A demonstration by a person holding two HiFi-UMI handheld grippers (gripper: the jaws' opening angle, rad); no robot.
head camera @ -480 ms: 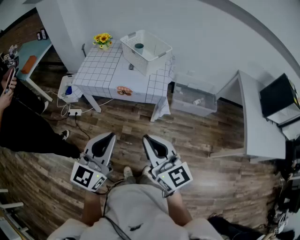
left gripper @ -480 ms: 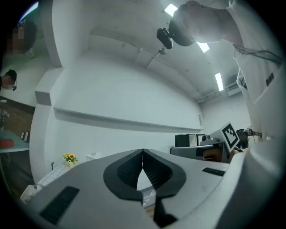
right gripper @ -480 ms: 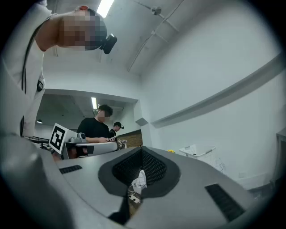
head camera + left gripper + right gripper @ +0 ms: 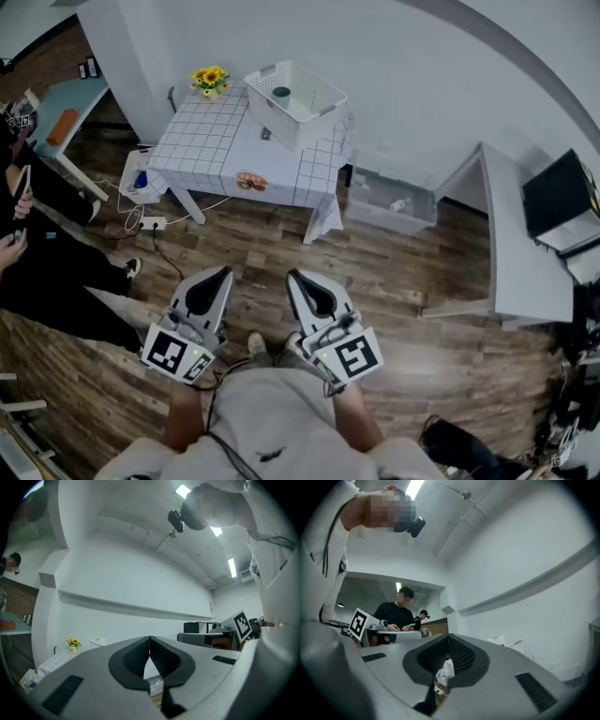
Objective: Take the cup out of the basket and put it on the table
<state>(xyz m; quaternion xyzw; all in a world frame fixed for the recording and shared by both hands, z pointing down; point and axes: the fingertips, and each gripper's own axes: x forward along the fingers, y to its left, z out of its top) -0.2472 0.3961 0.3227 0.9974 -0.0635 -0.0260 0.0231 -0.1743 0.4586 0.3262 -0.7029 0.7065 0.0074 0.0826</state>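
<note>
— 2 grippers, how do they stand?
— Both pinched together, empty: left gripper (image 4: 217, 272), right gripper (image 4: 292, 275).
— Cup?
— That small dark round cup (image 4: 279, 92) sits inside the white plastic basket (image 4: 314, 117) on the white grid-cloth table (image 4: 202, 141), well away.

Cup (image 4: 280, 92): only its dark round top shows; its sides are hidden by the basket wall, and it is too small to tell its shape.
Basket (image 4: 314, 111): covers the table's far right corner; in the left gripper view it is a tiny pale shape with its inside hidden.
Table (image 4: 211, 141): its legs are mostly hidden under the cloth.
Flat item (image 4: 249, 180): at the table's near edge, orange and white, too small to name.
Seated person (image 4: 47, 272): cut off by the left picture edge.
Clear bin (image 4: 389, 199): beside the table's right edge, contents too small to tell.
</note>
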